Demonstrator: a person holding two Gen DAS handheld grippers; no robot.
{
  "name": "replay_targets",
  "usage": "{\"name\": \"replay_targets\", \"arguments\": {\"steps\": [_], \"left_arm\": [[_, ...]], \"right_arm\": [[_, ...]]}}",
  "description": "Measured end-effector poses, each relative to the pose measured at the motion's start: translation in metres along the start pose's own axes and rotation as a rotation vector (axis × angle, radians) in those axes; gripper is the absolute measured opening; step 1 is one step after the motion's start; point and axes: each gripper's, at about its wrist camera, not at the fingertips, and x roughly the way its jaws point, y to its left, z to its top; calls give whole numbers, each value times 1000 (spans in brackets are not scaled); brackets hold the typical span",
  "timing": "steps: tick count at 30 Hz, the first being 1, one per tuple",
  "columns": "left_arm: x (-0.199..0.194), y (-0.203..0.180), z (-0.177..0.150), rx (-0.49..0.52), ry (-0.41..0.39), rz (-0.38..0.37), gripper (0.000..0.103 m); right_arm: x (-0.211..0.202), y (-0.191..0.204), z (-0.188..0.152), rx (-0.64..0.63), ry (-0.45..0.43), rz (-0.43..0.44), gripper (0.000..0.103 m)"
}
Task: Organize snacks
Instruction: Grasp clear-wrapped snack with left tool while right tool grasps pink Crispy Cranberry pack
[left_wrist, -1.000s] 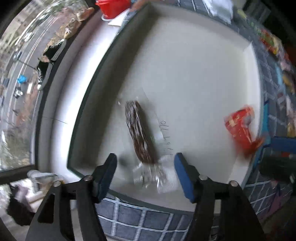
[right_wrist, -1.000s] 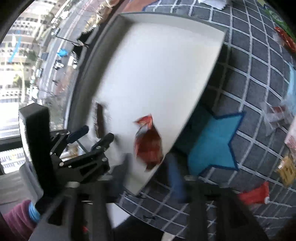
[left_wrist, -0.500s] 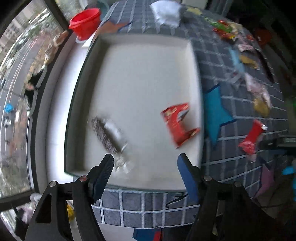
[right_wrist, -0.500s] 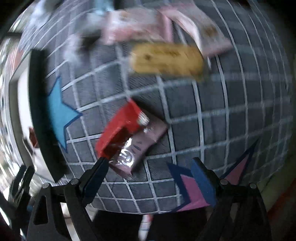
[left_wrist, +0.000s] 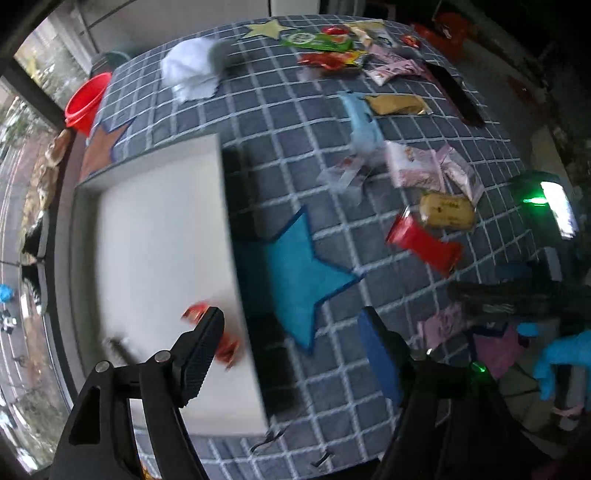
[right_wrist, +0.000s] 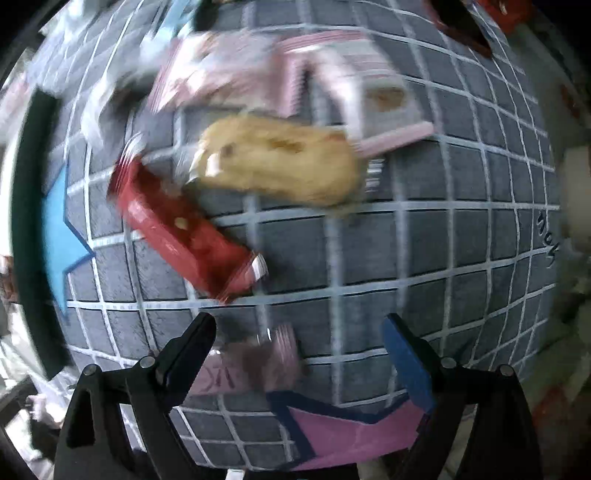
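R claw (right_wrist: 299, 356), released, is hovering over red foil snack packet (right_wrist: 184, 229) at 11 o'clock; approach squarely, straddling narrow width. L claw (left_wrist: 291, 345) released.

Surface (left_wrist: 295, 155): covered by a grey cloth with a white grid, bearing appliquéd stars, one blue (left_wrist: 299, 273) beside the tray's right wall, one pale yellow (left_wrist: 267, 28) at the far edge, one brown (left_wrist: 99, 147) at the far left, one pink (right_wrist: 351, 439) at the near edge. Red bucket (left_wrist: 86, 103): standing off the surface's far-left corner, near the window (left_wrist: 22, 177). Crumpled white cloth (left_wrist: 190, 74): lying on the far part of the surface; black flat bar (left_wrist: 456, 94): at the far right edge.
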Motion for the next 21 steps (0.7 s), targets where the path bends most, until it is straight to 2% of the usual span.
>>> {"name": "replay_targets", "arguments": {"steps": [1,5,8,9,12,14,17,19,21], "left_arm": [[3,-4,7,6,-6,7,78],[28,-25,45,63,-10,34,78],[46,-35,69,85,-5,52,78],[54,-38,78,81,-5,60,78],[70,-42,95,69,9,65,78],[78,-44,100,66,16,66,78],[92,-46,107,69,39,77,78],[99,-45,111,53,43,67,81],[101,-45,113,34,36,54,81]], "right_arm": [[-5,-7,2,2,-11,24,92],[-16,-30,11,19,-42,17,92],[-26,-67,32,33,-51,26,92],[-25,-62,39,26,-55,21,92],[-32,-71,58,-5,-79,8,92],[-38,-92,71,-24,-94,7,92],[-35,-92,86,-52,-104,-3,92],[-33,-106,133,-81,-98,2,92],[-26,-100,145,-122,-91,-5,92]]}}
